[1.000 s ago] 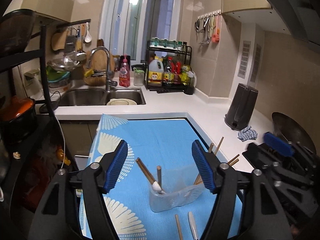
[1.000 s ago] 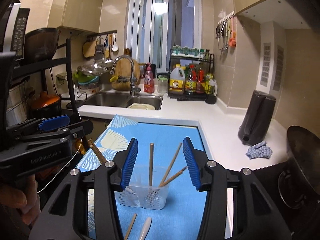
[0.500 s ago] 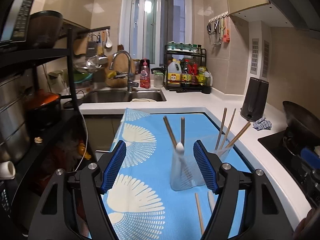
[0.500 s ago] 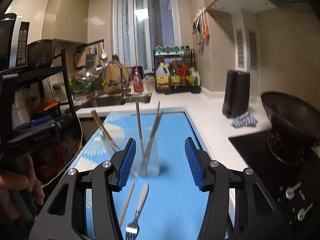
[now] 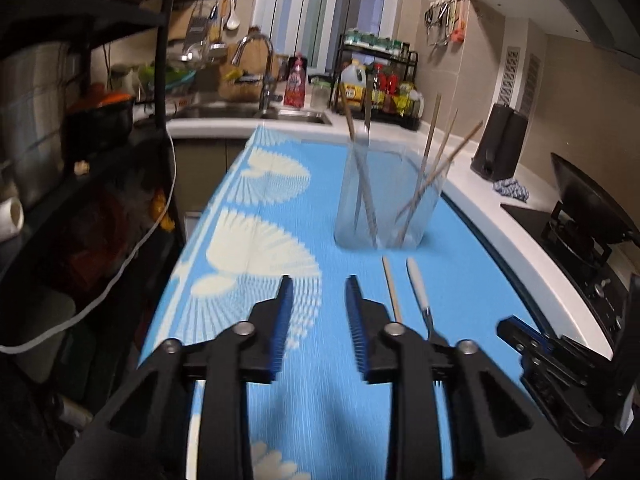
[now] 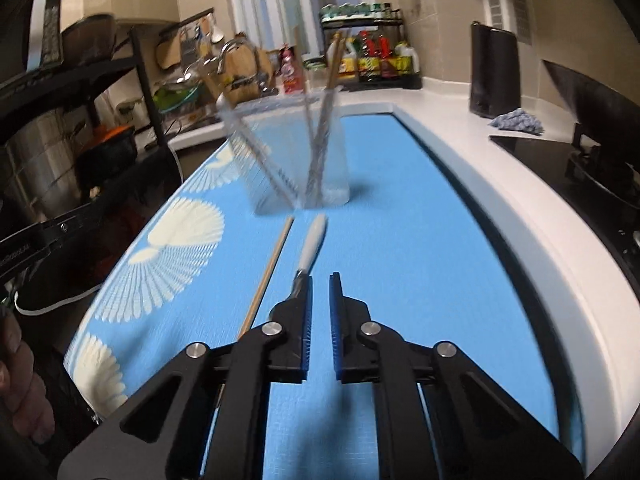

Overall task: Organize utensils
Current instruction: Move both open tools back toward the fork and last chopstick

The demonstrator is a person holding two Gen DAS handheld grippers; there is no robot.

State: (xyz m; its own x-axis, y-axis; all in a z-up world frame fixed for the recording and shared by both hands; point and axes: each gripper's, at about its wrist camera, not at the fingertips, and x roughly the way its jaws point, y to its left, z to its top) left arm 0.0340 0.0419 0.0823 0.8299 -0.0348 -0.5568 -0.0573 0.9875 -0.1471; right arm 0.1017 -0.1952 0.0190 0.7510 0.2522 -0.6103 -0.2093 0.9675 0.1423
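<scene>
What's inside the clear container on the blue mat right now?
The clear container holds several wooden chopsticks standing upright, leaning against its walls. Blur and the translucent walls hide the exact count and whether anything small lies at the bottom.

A: Dim indoor light is falling from above; the window (image 5: 320, 20) is glowing bluish.
B: Motion blur is smearing the clear cup (image 6: 280, 152), and fisheye edges are bending, going dark.

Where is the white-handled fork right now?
In both views the fork lies flat on the blue mat, just right of a loose chopstick, before the clear holder.
</scene>
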